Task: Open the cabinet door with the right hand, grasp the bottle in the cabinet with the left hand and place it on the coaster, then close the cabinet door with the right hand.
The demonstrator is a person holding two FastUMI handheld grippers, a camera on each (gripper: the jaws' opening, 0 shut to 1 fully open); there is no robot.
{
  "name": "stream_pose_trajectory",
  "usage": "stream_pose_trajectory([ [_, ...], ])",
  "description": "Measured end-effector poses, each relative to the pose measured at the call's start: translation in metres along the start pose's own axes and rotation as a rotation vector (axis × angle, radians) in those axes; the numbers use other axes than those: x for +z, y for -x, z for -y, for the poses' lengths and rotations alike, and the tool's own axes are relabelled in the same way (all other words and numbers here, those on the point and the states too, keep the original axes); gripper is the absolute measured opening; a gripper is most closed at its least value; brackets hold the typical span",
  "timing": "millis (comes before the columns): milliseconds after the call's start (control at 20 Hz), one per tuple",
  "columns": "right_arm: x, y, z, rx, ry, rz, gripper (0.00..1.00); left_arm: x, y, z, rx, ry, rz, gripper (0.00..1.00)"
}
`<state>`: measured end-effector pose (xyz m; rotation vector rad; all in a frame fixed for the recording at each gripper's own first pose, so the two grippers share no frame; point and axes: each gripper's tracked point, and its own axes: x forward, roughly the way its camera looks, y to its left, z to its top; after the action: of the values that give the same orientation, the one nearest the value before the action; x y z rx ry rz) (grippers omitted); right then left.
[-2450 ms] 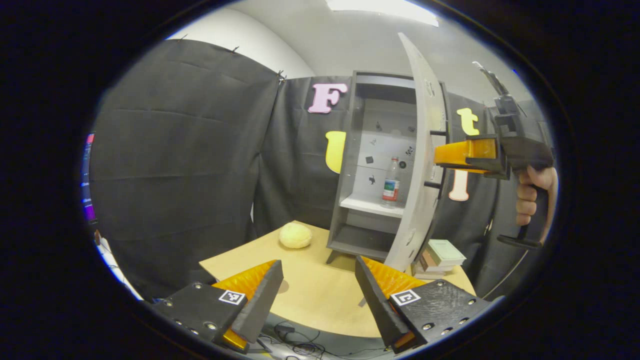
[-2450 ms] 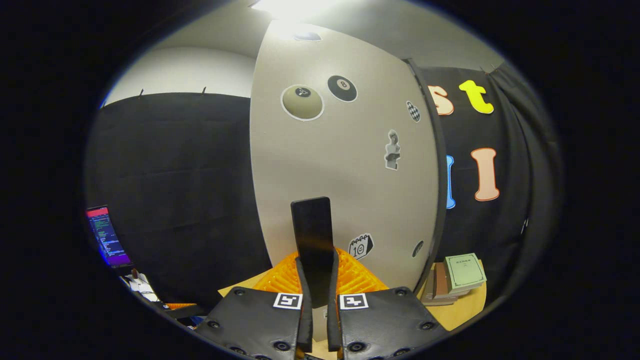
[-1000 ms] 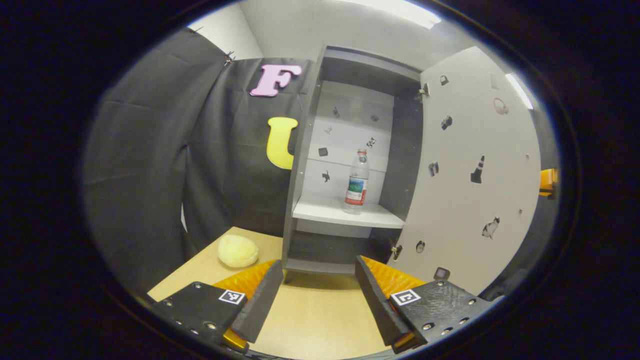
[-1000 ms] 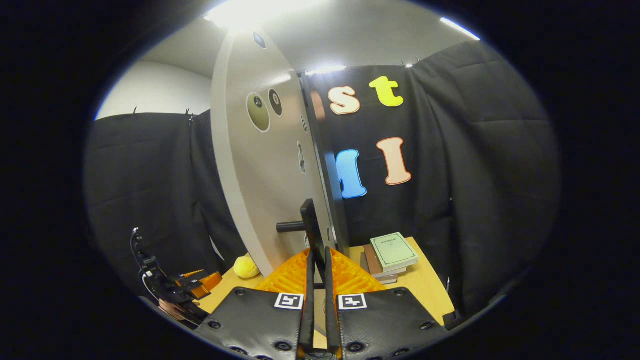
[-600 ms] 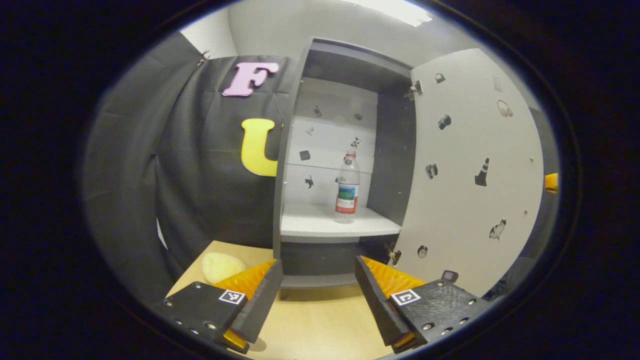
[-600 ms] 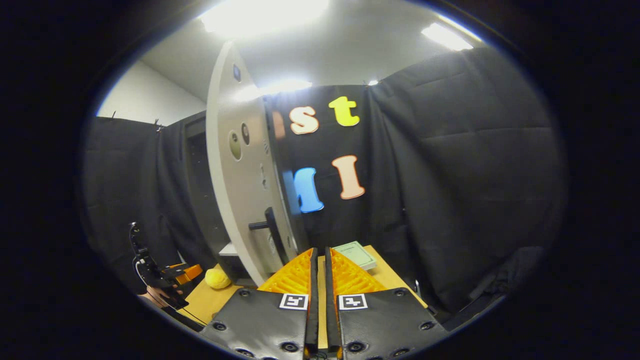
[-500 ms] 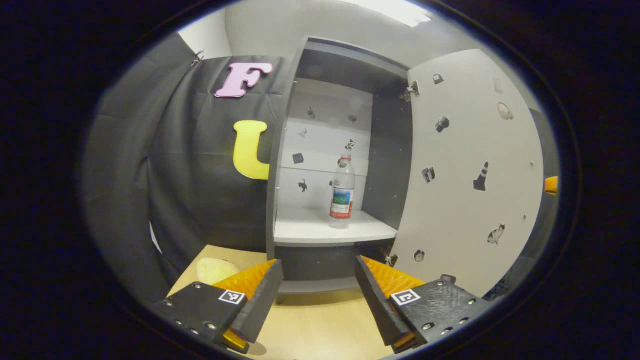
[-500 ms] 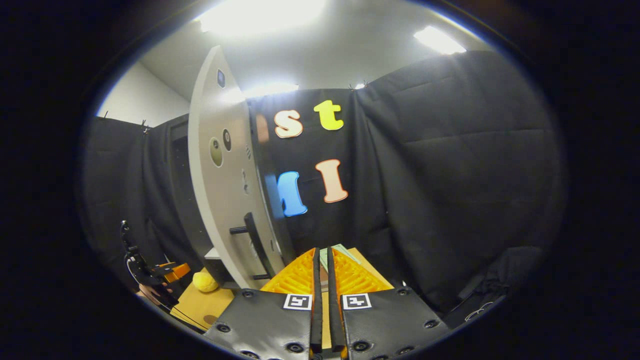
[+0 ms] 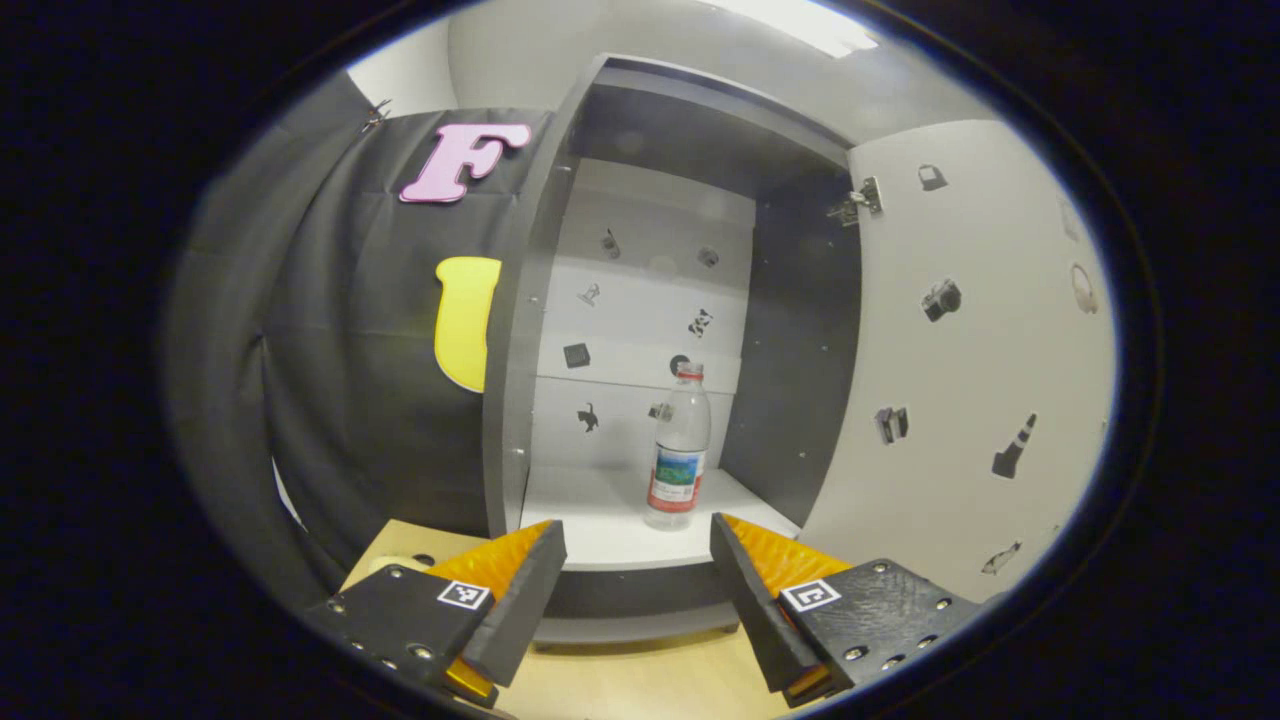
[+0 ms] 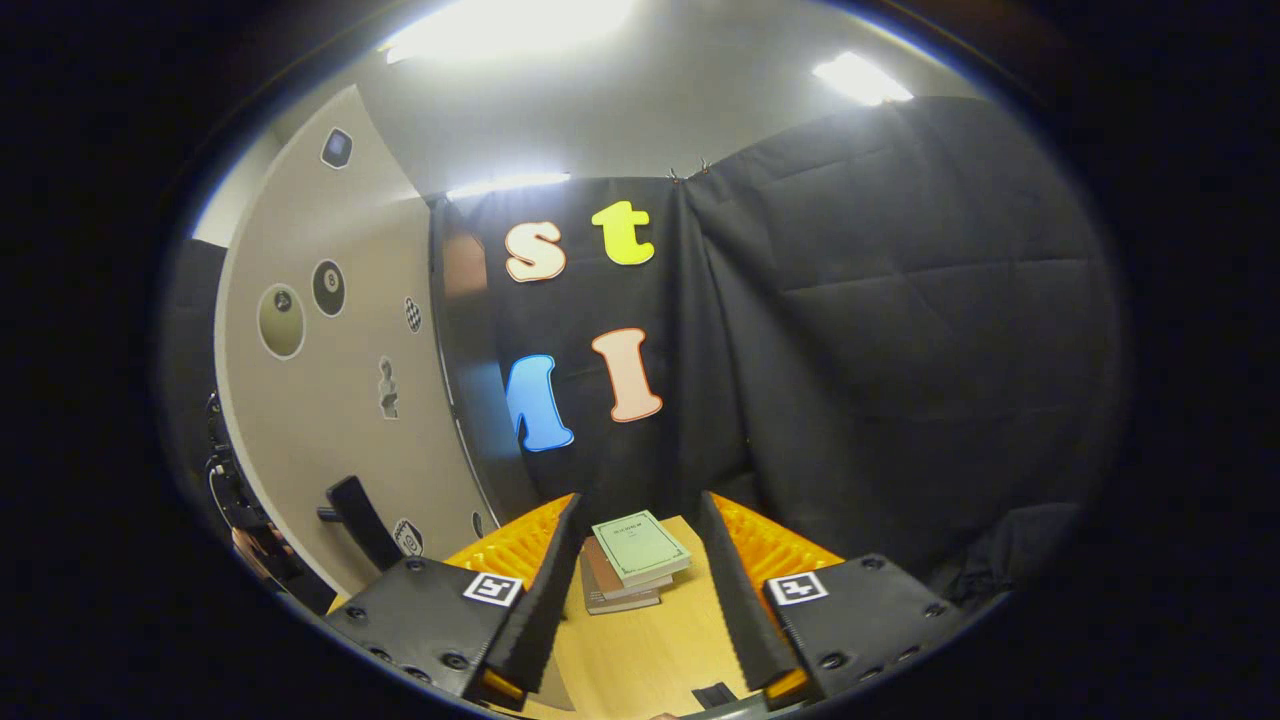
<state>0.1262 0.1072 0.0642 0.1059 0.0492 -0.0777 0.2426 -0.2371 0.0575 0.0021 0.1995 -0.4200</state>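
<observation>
Black-cloth booth, wooden table, grey cabinet standing on it. Cabinet door swung wide open to the right in the left gripper view. Bottle stands upright on the white shelf inside, toward its right side. Left gripper faces the shelf front, fingers spread, holding nothing, bottle beyond them. Right gripper fingers spread and empty, door handle off to its left, stack of books on the table between them.
</observation>
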Motion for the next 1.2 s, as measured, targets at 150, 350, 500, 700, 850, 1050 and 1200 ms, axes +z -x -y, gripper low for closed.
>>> stream_pose_trajectory([
  [150,-0.004,-0.03,0.002,0.026,-0.038,-0.011,0.87,0.01,-0.033,0.015,-0.025,-0.011,0.016,0.89],
  [350,-0.009,-0.06,0.012,0.016,-0.047,-0.02,0.94,0.019,-0.075,0.029,-0.043,-0.015,0.034,0.89],
  [500,-0.012,-0.072,0.019,0.006,-0.053,-0.024,0.94,0.022,-0.106,0.039,-0.066,-0.02,0.039,0.89],
  [700,-0.022,-0.08,0.032,-0.026,-0.049,-0.045,0.94,0.008,-0.145,0.05,-0.088,-0.058,0.009,0.87],
  [850,-0.031,-0.087,0.038,-0.048,-0.066,-0.069,0.94,-0.004,-0.172,0.051,-0.091,-0.056,-0.008,0.89],
  [1050,-0.038,-0.092,0.041,-0.072,-0.058,-0.093,0.94,-0.013,-0.197,0.05,-0.096,-0.06,-0.025,0.89],
  [1200,-0.039,-0.094,0.046,-0.087,-0.056,-0.096,0.94,-0.018,-0.211,0.05,-0.106,-0.048,-0.033,0.89],
])
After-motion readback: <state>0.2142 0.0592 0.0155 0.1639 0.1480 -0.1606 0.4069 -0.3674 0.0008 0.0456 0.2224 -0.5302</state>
